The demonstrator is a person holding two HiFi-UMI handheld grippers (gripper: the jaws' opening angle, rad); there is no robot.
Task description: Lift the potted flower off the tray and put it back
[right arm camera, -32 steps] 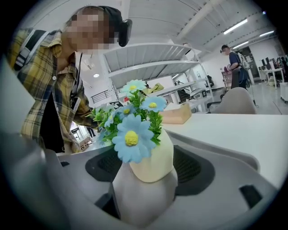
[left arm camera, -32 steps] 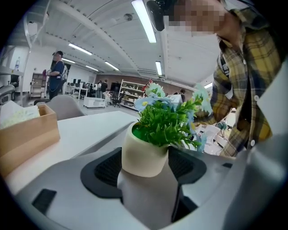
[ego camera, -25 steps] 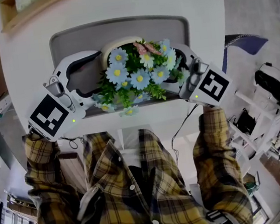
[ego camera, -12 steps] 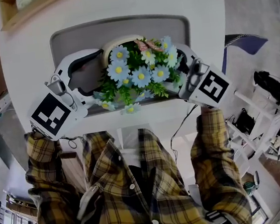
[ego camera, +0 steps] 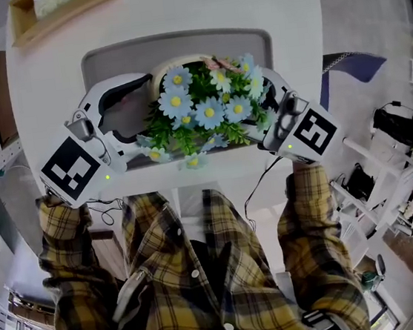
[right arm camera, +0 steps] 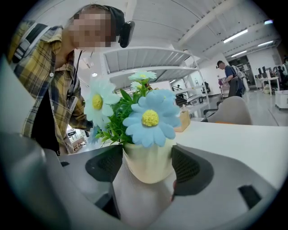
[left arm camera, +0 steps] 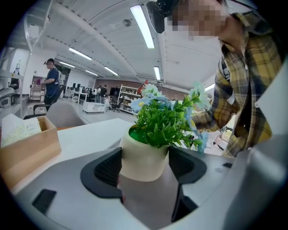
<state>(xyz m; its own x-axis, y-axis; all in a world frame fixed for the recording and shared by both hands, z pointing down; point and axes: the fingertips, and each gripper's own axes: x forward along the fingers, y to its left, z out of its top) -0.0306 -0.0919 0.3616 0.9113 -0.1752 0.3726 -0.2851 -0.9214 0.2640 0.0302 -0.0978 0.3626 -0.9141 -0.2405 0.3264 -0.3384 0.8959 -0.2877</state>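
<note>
Head view: hardly anything has shifted in the last second, so the lift looks barely begun. Cream round pot of blue daisies sits mid-frame over grey plastic tray. My left gripper and right gripper each clamp its sides, jaws spread wide. Pot upright, long axis vertical, blooms up.

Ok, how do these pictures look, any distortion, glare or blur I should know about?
Head view: wide-angle warp toward the edges, potted flower sharp. Left gripper view: dark rounded corners, ceiling strip light blown out. Right gripper view: same dark corners, nearest blue flower slightly soft, background washed out.
</note>
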